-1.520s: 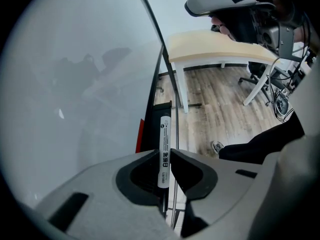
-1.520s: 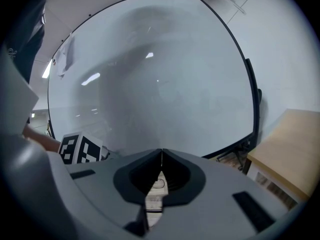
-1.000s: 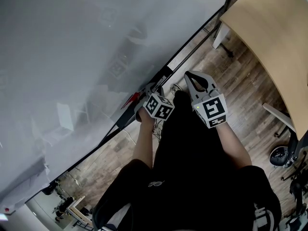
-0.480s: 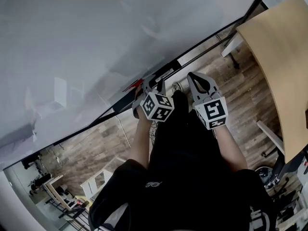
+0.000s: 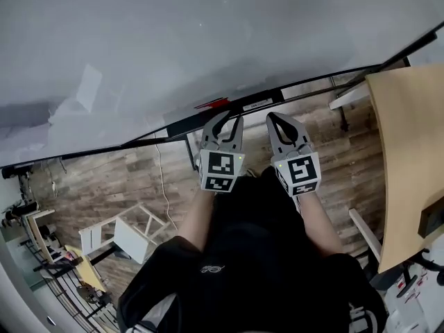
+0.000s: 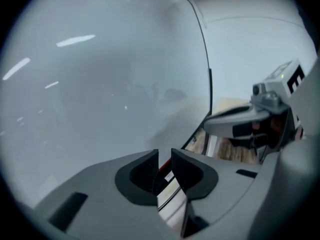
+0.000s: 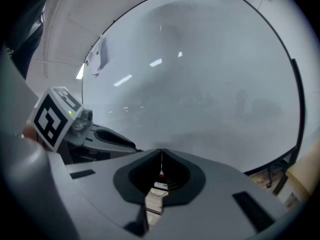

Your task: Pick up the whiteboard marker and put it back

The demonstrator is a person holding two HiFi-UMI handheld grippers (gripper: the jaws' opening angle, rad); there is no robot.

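Note:
A red whiteboard marker [image 5: 211,104] lies along the black ledge [image 5: 312,89] at the bottom of the whiteboard [image 5: 208,33]. My left gripper [image 5: 227,114] points at the ledge with its tips just short of the marker. Its jaws stand a narrow gap apart with nothing clamped, and in the left gripper view [image 6: 165,159] a strip of the red marker [image 6: 161,169] shows beyond that gap. My right gripper [image 5: 272,116] is held beside it to the right, also aimed at the ledge. In the right gripper view [image 7: 161,156] its jaws meet in a thin line, empty.
A light wooden table [image 5: 409,151] fills the right edge. The whiteboard's stand legs and a cable [image 5: 163,186] rest on the plank floor [image 5: 104,186] below the ledge. A white frame [image 5: 118,234] lies on the floor at lower left. The person's dark clothing fills the bottom.
The head view has swung, so the ledge now runs nearly level across the picture. Both grippers sit closer together, and the left one now points straight at the marker.

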